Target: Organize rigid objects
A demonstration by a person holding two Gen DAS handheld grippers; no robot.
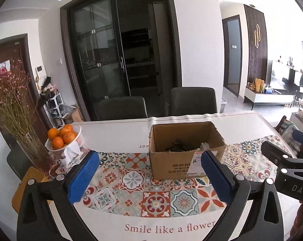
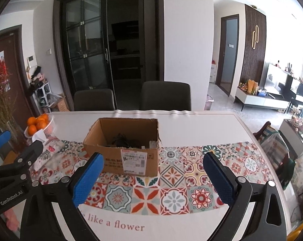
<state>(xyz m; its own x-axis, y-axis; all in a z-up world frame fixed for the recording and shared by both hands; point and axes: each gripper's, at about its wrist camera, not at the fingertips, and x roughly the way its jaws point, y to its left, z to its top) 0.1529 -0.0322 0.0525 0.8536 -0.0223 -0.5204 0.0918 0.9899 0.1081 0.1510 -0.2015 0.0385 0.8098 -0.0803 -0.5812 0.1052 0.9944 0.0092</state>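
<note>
An open brown cardboard box (image 1: 186,150) (image 2: 123,150) stands on the patterned tablecloth (image 1: 147,196) (image 2: 171,190), with dark tangled items and a small white thing inside. My left gripper (image 1: 149,172) hovers open above the cloth in front of the box, nothing between its blue pads (image 1: 82,178). My right gripper (image 2: 153,174) is open too, empty, in front of and slightly right of the box. Each gripper shows at the edge of the other's view: the right gripper's black body (image 1: 288,168) and the left gripper's (image 2: 16,166).
A white basket of oranges (image 1: 64,138) (image 2: 40,125), a tissue pack (image 2: 49,150) and a glass vase of dried flowers (image 1: 16,116) stand at the table's left. Two dark chairs (image 1: 191,100) (image 2: 165,95) sit behind the far edge. Another chair (image 2: 275,146) stands at the right.
</note>
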